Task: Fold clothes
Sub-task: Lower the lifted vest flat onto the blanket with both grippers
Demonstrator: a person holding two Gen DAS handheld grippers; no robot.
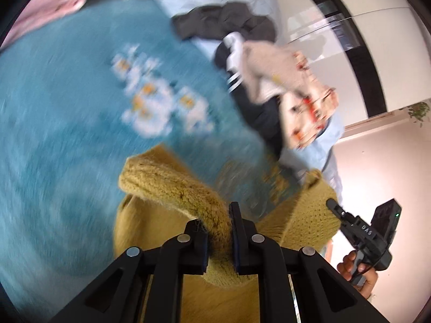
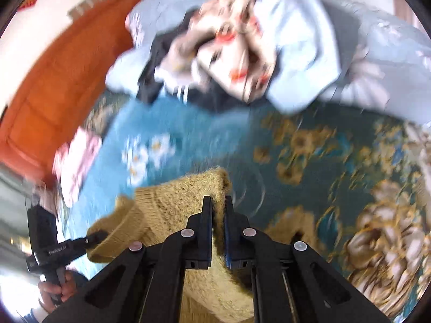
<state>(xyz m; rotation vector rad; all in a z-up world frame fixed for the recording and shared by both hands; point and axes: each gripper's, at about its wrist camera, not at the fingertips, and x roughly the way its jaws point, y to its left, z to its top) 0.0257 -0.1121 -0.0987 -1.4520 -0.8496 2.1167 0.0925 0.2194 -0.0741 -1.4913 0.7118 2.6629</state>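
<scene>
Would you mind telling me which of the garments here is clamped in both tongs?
The mustard-yellow knitted sweater: left tongs and right tongs both pinch it, while the other clothes lie free.

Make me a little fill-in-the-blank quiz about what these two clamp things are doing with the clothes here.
1. Both grippers are clamped on a knitted sweater of ____ colour.
2. Under the sweater lies a blue fuzzy garment with white ____ on it.
3. In the left wrist view, the right gripper is held by a person's ____.
4. The heap of unfolded clothes rests on a light ____ quilt.

Missing words: mustard yellow; flowers; hand; blue
</scene>
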